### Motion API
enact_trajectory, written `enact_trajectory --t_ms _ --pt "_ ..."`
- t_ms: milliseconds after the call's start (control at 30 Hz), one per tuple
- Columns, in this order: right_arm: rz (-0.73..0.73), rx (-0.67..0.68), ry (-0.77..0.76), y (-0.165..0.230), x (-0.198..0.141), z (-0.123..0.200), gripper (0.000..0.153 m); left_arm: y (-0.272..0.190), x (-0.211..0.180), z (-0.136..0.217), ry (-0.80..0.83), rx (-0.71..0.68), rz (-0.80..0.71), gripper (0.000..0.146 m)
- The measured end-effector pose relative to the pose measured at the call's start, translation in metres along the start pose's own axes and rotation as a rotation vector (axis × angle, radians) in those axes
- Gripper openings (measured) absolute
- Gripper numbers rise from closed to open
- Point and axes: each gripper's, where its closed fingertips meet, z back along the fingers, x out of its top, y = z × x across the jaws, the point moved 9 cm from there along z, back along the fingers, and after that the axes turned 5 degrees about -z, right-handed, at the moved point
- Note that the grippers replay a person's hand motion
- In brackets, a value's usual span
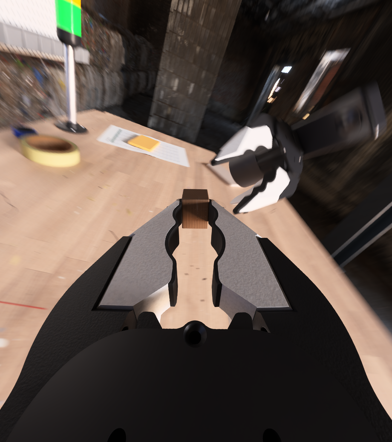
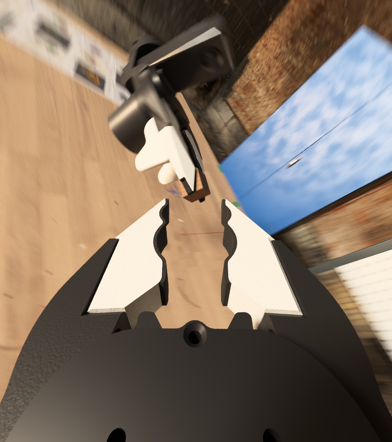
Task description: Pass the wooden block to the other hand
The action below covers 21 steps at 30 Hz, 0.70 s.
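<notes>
A pale wooden tabletop [image 1: 94,215], lightly scuffed and flecked, is seen under both grippers, with dark brick walls behind it. A window of blue sky and cloud is seen in the right wrist view.

The left gripper [image 1: 195,208] is seen closed on the wooden block [image 1: 194,208], which is pinched between the black scalloped pads at the very tips of the grey, grainy-textured fingers. The block is a small brown near-cube with visible grain, so no long axis can be told; its flat faces are squared to the fingers and its far half is left proud of the tips. It is held above the table, apart from the surface.

The right gripper [image 2: 195,203] is seen with its white fingers parted and nothing between them. In the left wrist view it [image 1: 223,189] is found to the right of the block, near but apart, its tips pointed toward it. In the right wrist view the block [image 2: 196,191] is seen just ahead of the parted tips.

Farther off on the table, a roll of yellowish tape [image 1: 50,150], a yellow pad [image 1: 143,143] on a printed sheet [image 1: 171,155], a blue item too blurred to identify [image 1: 23,131] and a post on a dark round base [image 1: 70,83] are noted.
</notes>
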Motion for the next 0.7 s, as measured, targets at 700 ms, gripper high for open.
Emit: enact_trajectory --t_ms 700 --pt "-1.315 0.904 -0.499 0.006 -0.032 -0.028 0.062 -0.079 0.004 -0.022 0.21 0.27 -1.373 0.02"
